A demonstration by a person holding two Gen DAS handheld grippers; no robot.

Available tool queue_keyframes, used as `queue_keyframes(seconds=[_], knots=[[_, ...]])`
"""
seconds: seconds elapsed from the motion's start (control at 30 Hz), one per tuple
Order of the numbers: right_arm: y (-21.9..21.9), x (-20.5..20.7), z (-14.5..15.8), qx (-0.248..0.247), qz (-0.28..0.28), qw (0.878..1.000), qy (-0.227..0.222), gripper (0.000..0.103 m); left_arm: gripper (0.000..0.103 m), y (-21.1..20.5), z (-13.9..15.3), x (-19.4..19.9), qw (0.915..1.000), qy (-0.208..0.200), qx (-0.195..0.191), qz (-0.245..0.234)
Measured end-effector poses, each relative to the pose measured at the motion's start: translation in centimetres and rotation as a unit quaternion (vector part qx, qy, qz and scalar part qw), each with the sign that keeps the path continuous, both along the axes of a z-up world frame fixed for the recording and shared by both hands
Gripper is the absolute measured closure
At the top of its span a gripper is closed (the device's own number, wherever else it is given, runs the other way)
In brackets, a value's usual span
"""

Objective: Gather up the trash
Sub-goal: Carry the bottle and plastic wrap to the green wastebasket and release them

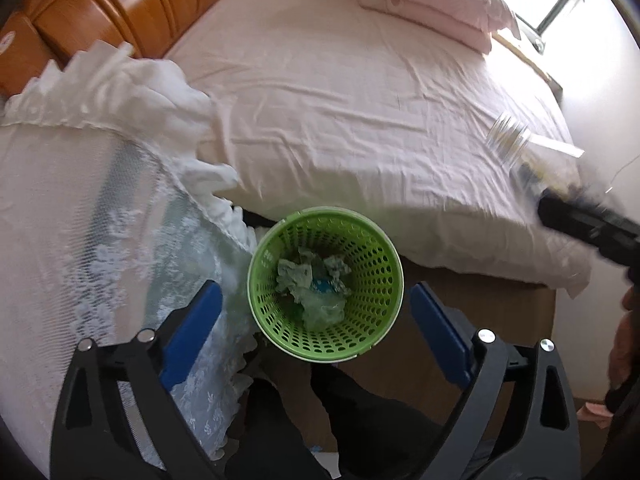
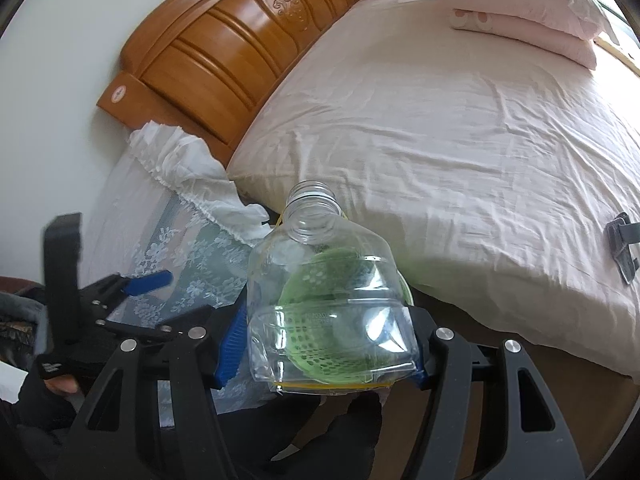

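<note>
A green perforated trash basket [image 1: 280, 316] stands on the floor beside the bed, with crumpled paper and plastic trash [image 1: 316, 288] in it. My left gripper [image 1: 316, 328] is open and hovers above the basket, its blue pads on either side of it. My right gripper [image 2: 324, 344] is shut on a clear plastic bottle [image 2: 324, 300], neck pointing away, uncapped. The basket shows green through the bottle. In the left wrist view the bottle [image 1: 508, 140] and the right gripper [image 1: 560, 208] are blurred at the right edge, over the bed.
A bed with a pink sheet [image 1: 360, 100] and folded pink bedding [image 1: 432, 4] fills the background, with a wooden headboard [image 2: 224, 52]. A white lace cloth [image 1: 100, 184] covers furniture left of the basket. A grey object [image 2: 622, 244] lies on the bed's right side.
</note>
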State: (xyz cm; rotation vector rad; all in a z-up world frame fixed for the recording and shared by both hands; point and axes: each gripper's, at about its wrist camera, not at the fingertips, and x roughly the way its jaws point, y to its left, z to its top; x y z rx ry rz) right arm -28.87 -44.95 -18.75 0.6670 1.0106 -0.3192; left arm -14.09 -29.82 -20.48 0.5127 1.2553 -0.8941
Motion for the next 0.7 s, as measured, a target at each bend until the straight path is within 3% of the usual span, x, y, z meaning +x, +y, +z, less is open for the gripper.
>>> queue_keyframes(seconds=[0.23,0.43,0.6,0.7], knots=[[2.1,2.2,-3.3,0.015,0.023,0.999,0.025,0.039,0.008,2.3,3.4,1.1,0.9987,-0.04,-0.021,0.024],[4.8,4.8,-7.7,0.023,0.057,0.996,0.063,0.039,0.008,4.2,4.4,1.7,0.9981,-0.045,-0.022,0.036],[6.8,7.7,-13.5,0.014,0.086,0.989,0.118,0.038,0.008,5.4,4.1,2.3,0.9975,-0.044,-0.018,0.051],[7.5,9.0,-17.7,0.027,0.089,0.983,0.156,0.028,0.008,6.2,4.1,2.8,0.9971,-0.042,-0.017,0.06]])
